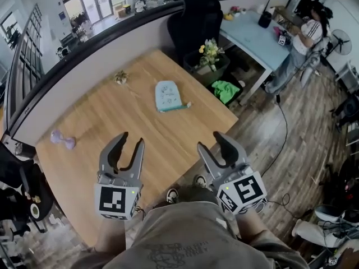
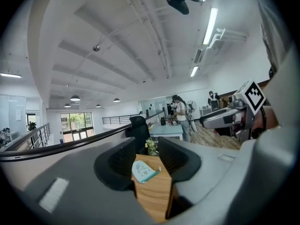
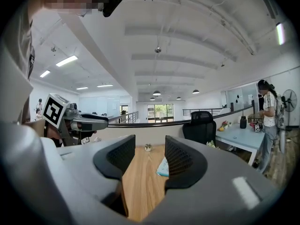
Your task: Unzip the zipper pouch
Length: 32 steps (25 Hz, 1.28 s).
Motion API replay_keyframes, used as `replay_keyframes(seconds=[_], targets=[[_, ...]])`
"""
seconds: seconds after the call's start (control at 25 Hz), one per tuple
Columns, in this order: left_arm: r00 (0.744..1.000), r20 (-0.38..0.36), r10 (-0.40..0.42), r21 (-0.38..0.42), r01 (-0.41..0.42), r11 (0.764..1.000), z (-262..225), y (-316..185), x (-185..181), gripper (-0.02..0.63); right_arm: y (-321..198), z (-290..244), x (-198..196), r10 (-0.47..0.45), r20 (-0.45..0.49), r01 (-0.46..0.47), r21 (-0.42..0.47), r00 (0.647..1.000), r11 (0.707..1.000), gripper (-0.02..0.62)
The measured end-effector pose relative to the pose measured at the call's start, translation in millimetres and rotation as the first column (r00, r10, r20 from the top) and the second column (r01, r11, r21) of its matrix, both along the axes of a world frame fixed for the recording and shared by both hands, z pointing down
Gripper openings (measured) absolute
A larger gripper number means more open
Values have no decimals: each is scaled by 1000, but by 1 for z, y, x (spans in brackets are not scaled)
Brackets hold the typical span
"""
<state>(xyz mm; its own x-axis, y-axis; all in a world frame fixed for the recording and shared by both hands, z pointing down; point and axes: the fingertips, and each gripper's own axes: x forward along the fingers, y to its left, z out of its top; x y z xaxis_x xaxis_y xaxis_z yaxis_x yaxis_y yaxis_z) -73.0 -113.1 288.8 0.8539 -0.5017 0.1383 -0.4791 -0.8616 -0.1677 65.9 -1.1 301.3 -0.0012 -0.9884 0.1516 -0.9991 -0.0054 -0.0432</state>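
Jaws stand well apart on both grippers, with nothing but air and bare wood between the pads. The left gripper (image 1: 131, 139) and the right gripper (image 1: 209, 140) hang side by side over the near edge of the wooden table (image 1: 101, 122), each pointing almost level across it, and each carries a cube with square markers at its rear. The zipper pouch (image 1: 170, 96) lies flat on the tabletop ahead of both, well apart from either. It is pale blue with small prints, and a teal zipper edge runs along its nearer side. From the left gripper it sits ahead and a little to the right, and the left gripper view frames it in the gap between the jaws, far beyond the tips. From the right gripper it sits ahead and to the left; in the right gripper view only part of it shows, the rest hidden behind the right-hand jaw. A small purple dumbbell (image 1: 63, 139) lies to the left of the left gripper, near the table's left edge. A small potted plant (image 1: 120, 77) stands farther ahead than the pouch, toward the far edge. Beyond the table, past the pouch, are a black office chair (image 1: 193, 24) and a crate of flowers (image 1: 211, 54).
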Motion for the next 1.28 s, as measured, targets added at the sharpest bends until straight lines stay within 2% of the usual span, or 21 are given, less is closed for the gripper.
replay_keyframes(seconds=[0.28,0.6,0.92,1.2,1.28], targets=[[998,3,-68,4,68,998,1,-22,11,147,-29,5,23,-62,0,62,-12,998,998,187],[978,18,-208,5,208,978,4,-50,48,147,-79,15,71,-212,9,212,-26,977,977,187],[930,50,-363,1,363,932,9,-69,83,147,-129,24,115,-384,18,384,-41,923,922,187],[894,100,-438,-25,442,897,25,-73,105,147,-155,37,136,-492,31,493,-65,870,868,187],[883,135,-450,-46,459,887,30,-71,109,147,-160,41,138,-511,34,512,-72,859,856,187]])
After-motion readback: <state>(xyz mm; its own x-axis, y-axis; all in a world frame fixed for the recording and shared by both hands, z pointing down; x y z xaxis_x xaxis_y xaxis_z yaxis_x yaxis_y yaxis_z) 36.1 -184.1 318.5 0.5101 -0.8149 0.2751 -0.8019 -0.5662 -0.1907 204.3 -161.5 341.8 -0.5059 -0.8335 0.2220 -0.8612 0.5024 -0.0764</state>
